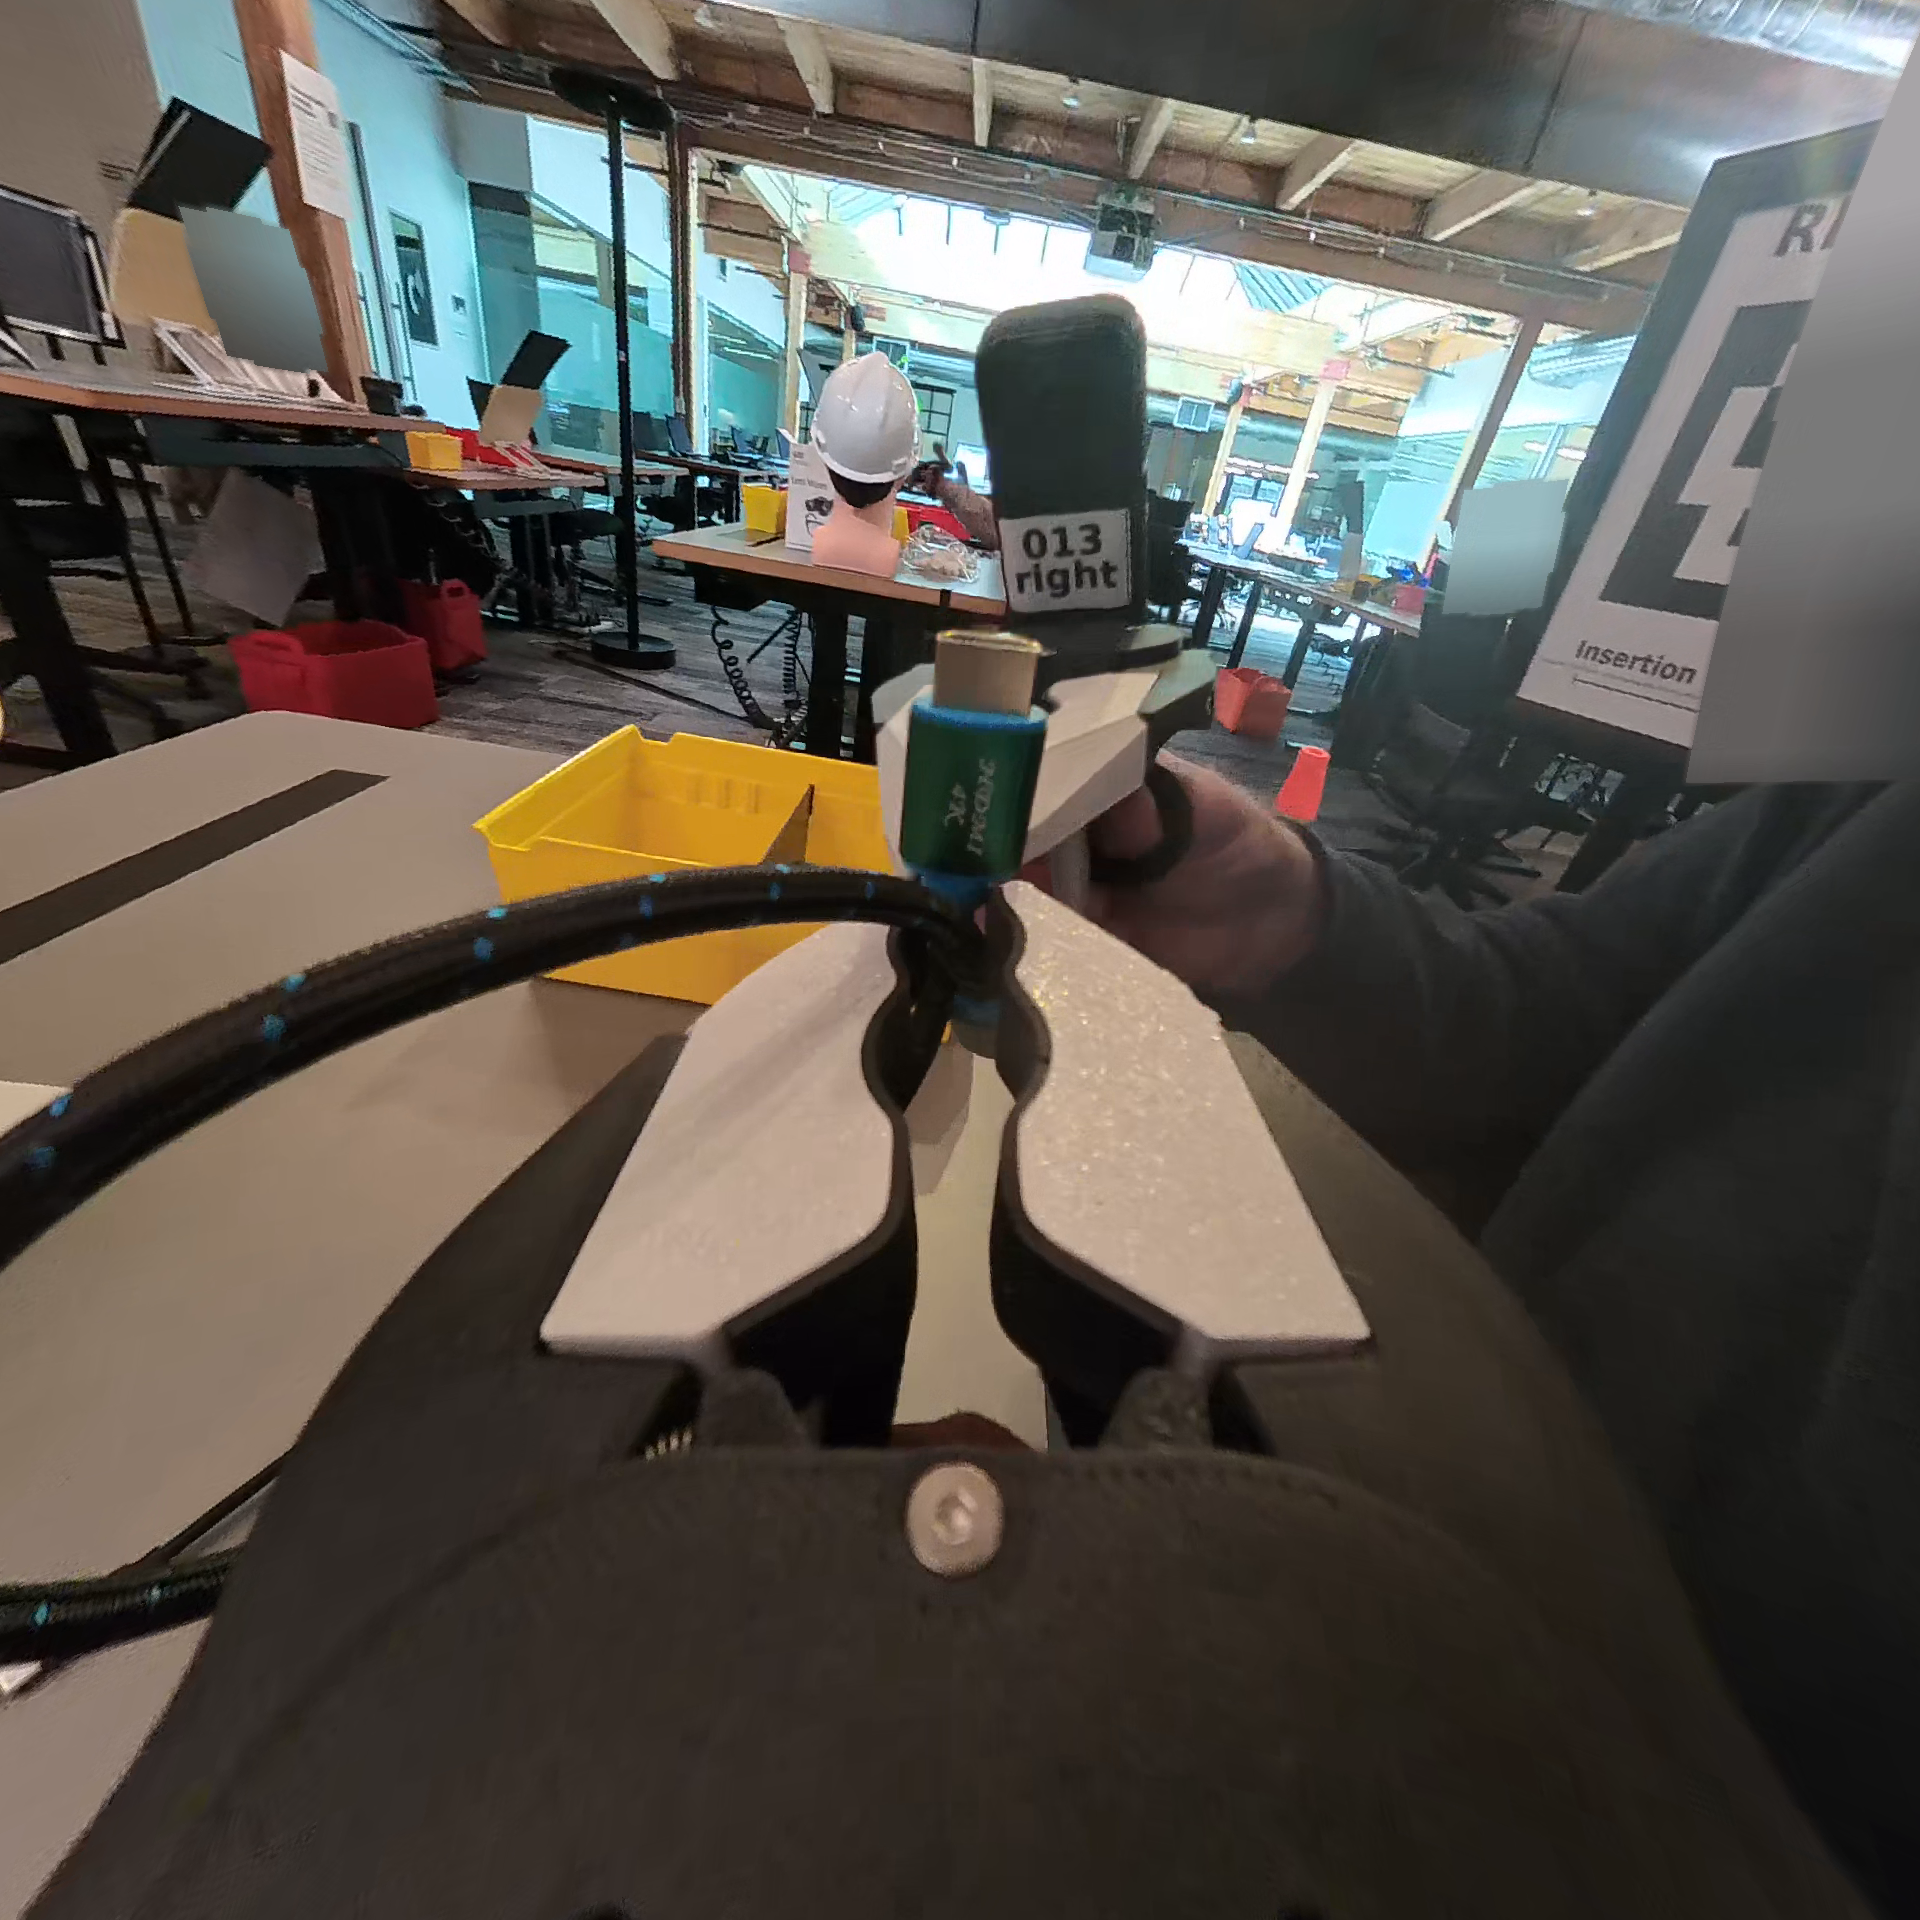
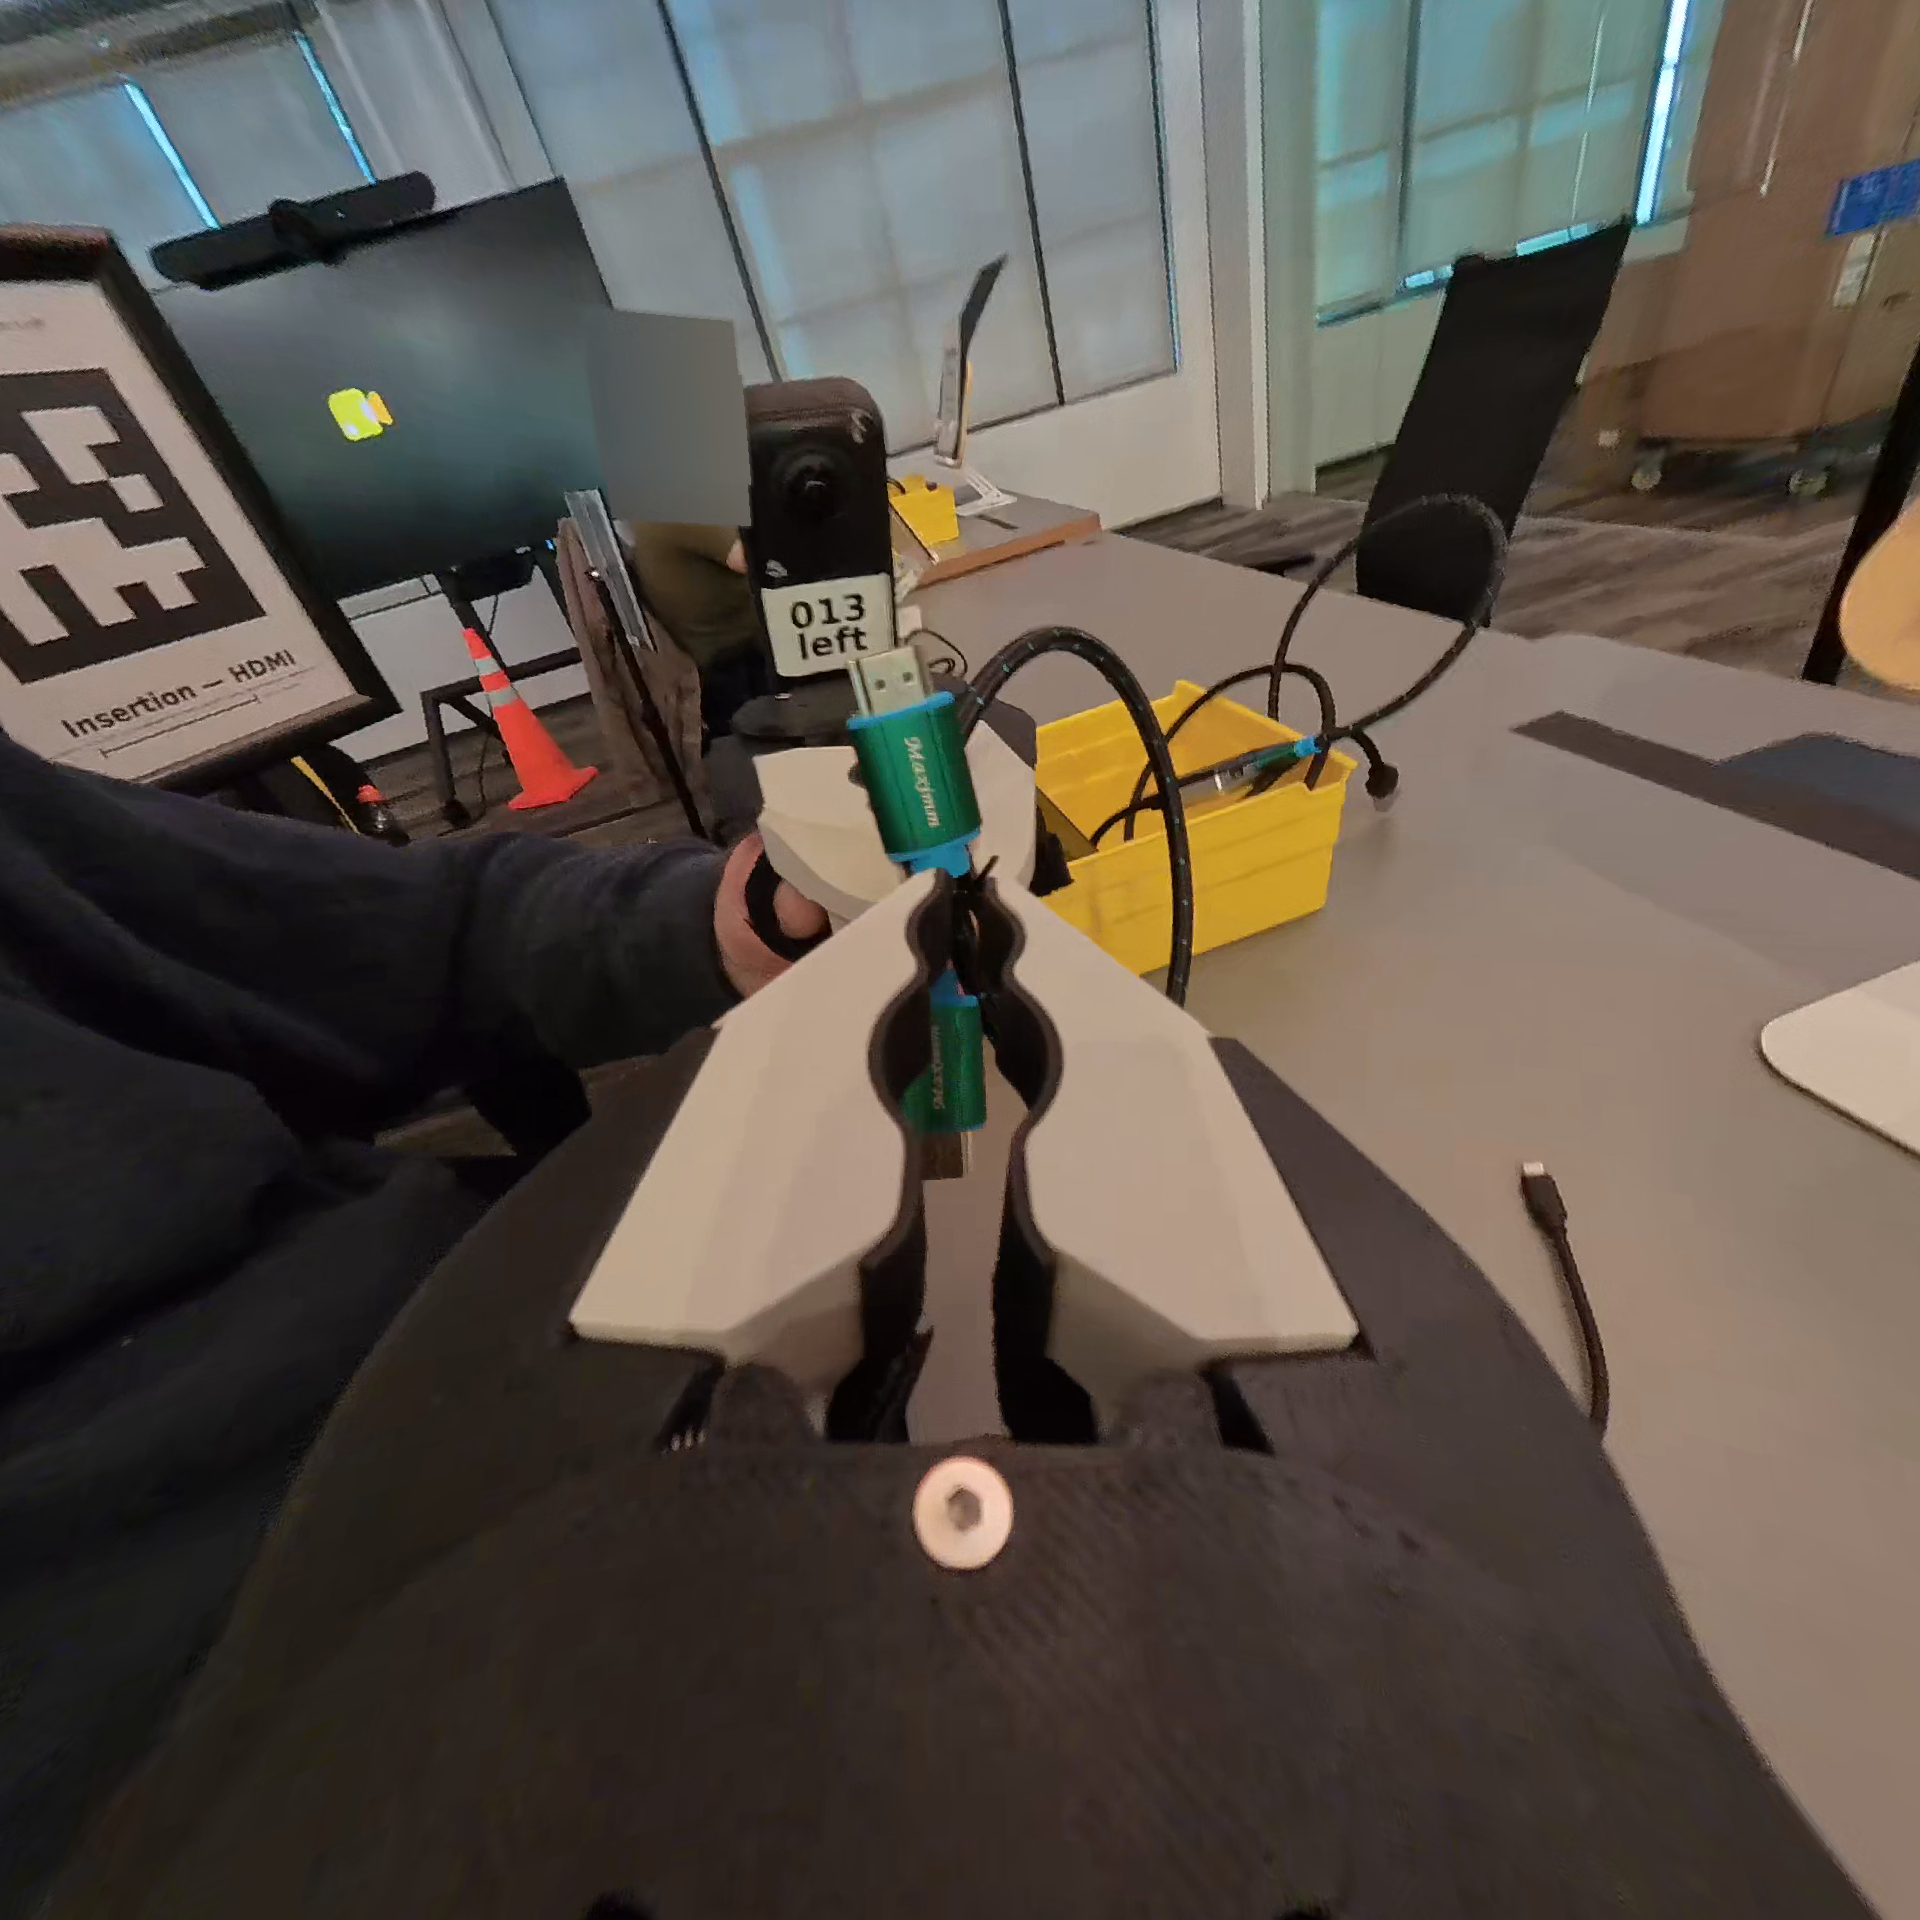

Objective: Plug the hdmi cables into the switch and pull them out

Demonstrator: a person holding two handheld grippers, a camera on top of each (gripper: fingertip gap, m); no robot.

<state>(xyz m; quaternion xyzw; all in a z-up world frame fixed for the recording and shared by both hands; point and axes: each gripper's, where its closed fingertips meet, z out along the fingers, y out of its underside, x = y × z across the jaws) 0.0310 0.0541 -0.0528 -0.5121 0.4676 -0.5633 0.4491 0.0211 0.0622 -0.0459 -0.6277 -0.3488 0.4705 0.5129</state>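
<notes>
Both our hand-held grippers, left (image 1: 951, 997) and right (image 2: 961, 935), pinch braided HDMI cable (image 1: 312, 997) just behind green plugs (image 2: 914, 784), held above the tabletop (image 2: 1455, 987). No switch shows; plugging and pulling remain.

Left gripper (image 1: 954, 951): jaws closed on a black braided cable (image 1: 312, 1013) just below its green HDMI plug (image 1: 966, 779), which stands upright. Beyond: right gripper (image 1: 1023, 727), yellow bin (image 1: 623, 831), grey table (image 1: 260, 1247).
</notes>
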